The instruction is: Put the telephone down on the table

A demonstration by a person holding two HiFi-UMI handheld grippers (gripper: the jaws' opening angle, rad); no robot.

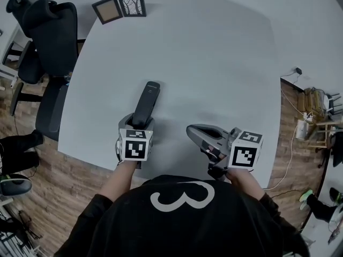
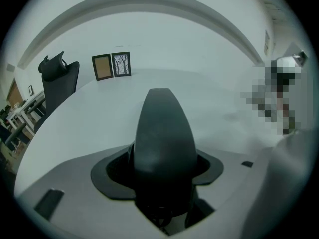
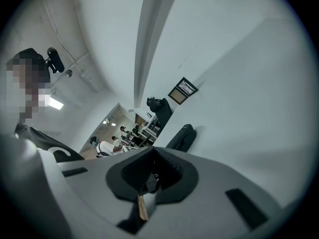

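Observation:
The telephone [image 1: 147, 103] is a black handset pointing away from me over the near left part of the white table [image 1: 214, 63]. My left gripper [image 1: 136, 124] is shut on its near end. In the left gripper view the handset [image 2: 162, 133] rises from between the dark pads and fills the gap. I cannot tell whether its far end touches the tabletop. My right gripper [image 1: 194, 133] hovers to the right, tilted towards the handset, shut with nothing in it. The right gripper view shows the telephone [image 3: 182, 137] beyond the closed jaws.
Two small picture frames [image 1: 119, 7] stand at the table's far left corner. A black office chair [image 1: 51, 36] sits at the left edge. Cables and clutter [image 1: 313, 116] lie on the wooden floor to the right. Bare tabletop stretches ahead of both grippers.

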